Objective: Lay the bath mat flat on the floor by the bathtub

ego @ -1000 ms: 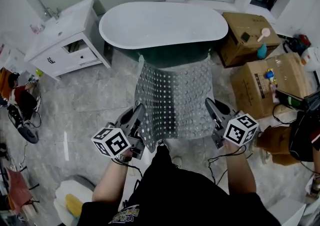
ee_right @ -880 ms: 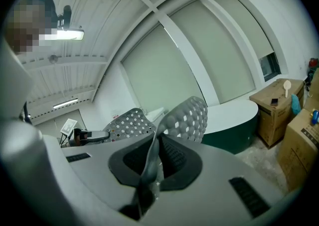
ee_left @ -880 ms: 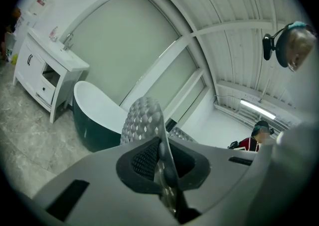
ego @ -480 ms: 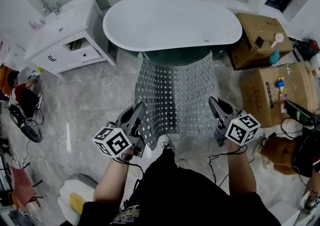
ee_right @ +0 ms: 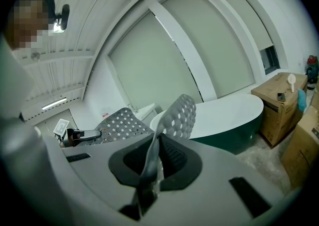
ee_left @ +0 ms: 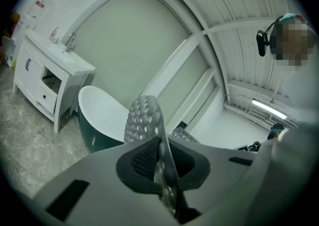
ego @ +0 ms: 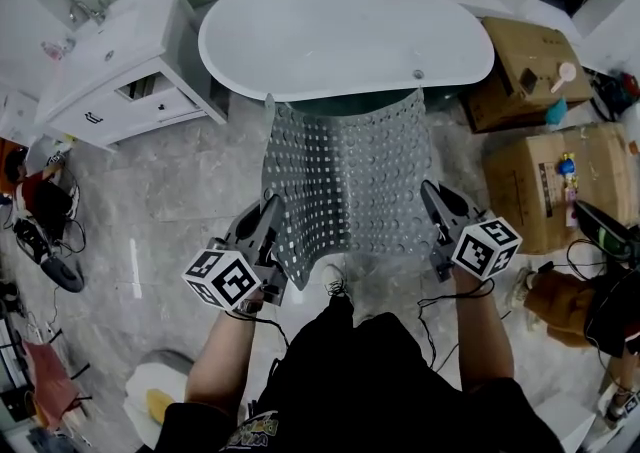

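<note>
The grey perforated bath mat (ego: 350, 181) hangs spread between my two grippers, above the floor in front of the white bathtub (ego: 345, 36). My left gripper (ego: 270, 216) is shut on the mat's near left corner, and the mat (ee_left: 144, 120) rises from between its jaws. My right gripper (ego: 432, 203) is shut on the near right corner, where the mat (ee_right: 177, 115) sticks up from the jaws. The mat's far edge reaches the tub's dark side. The mat sags in the middle.
A white vanity cabinet (ego: 110, 66) stands left of the tub. Cardboard boxes (ego: 545, 176) with small items sit at the right. Shoes and cables (ego: 45, 231) lie at the far left. The marble floor (ego: 170, 201) lies between vanity and mat. My foot (ego: 333, 286) shows under the mat's near edge.
The mat and both grippers have shifted slightly toward the tub, and the mat's far edge now reaches its side. Both grips hold unchanged.
</note>
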Demonstrator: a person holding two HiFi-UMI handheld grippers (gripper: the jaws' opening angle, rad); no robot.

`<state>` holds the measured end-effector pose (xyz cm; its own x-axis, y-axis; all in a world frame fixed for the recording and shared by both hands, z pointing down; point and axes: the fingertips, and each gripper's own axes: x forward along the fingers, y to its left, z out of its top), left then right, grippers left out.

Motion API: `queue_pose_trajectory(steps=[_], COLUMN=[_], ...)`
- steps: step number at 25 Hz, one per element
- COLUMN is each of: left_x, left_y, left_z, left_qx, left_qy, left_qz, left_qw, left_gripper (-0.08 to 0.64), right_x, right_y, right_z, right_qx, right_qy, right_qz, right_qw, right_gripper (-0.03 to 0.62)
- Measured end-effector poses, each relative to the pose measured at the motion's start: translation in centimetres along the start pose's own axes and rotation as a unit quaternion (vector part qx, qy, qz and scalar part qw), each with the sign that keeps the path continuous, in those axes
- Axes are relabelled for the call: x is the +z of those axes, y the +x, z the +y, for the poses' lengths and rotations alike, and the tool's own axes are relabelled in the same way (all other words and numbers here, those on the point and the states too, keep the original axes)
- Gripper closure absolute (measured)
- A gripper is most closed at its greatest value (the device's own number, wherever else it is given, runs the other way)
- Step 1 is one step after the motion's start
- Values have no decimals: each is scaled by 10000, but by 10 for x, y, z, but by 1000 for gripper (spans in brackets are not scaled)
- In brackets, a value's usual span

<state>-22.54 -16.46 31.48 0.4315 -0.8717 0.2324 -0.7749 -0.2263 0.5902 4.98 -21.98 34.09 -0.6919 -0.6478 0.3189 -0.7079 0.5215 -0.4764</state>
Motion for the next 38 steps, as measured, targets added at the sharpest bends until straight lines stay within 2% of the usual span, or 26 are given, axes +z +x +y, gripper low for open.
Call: queue_pose_trajectory(steps=[9,19,27,32,38], left_x=[5,-17,-54,-90,-130], left_y=[30,77,130,161,197], left_z=[26,15,2,3,38], left_qx=[49,388,893,1038,1183], left_qy=[223,354,251,84,109], left_qz=[34,-58,-43,-45,203], left_qw=[9997,9986,9957,9945,9927], left_gripper=[528,528,528,528,528], right_x=[3,5,-3,-20,-53], right_y=[30,37,35,40,61], right_z=[-25,-93,-171,-213,-255], right_qx=[-137,-78,50,163,107], right_qy=[-118,-79,-170,-221,-317], right_qz=[45,150,436,681,848], right_qw=[9998,9998,9989,9973,9958], right_gripper=[560,560,560,560,560])
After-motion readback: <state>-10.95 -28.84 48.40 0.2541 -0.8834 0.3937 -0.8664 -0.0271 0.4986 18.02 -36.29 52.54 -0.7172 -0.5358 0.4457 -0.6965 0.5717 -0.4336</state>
